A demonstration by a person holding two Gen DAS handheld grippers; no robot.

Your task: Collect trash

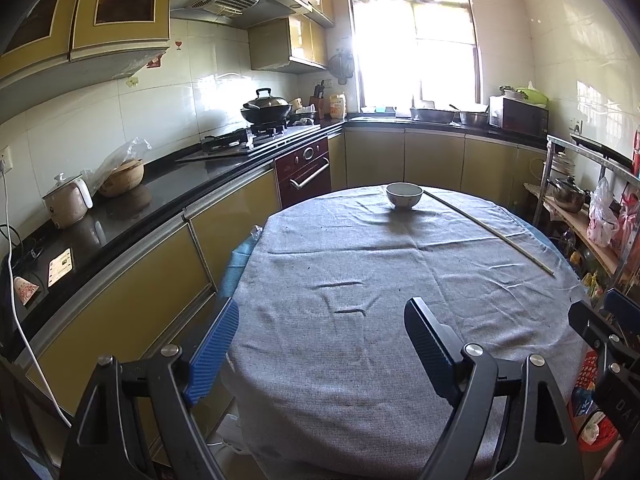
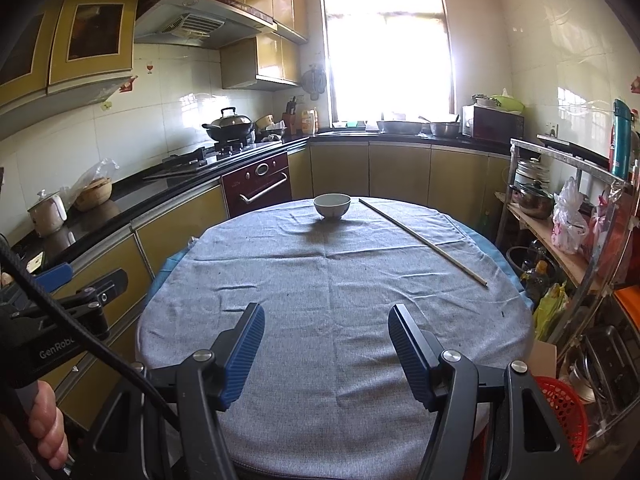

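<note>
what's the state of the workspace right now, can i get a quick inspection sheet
surface: round table under a wrinkled grey cloth
job's things: no obvious trash on the table; red basket on the floor at its right
clutter: white bowl upright at the far edge; long thin stick lying diagonally to its right, apart from it
grippers: left gripper and right gripper both open, empty, over the near edge
cables: white cord hanging off the counter; black cable by the left gripper
surroundings: wok on the stove, microwave, cluttered shelf rack
</note>
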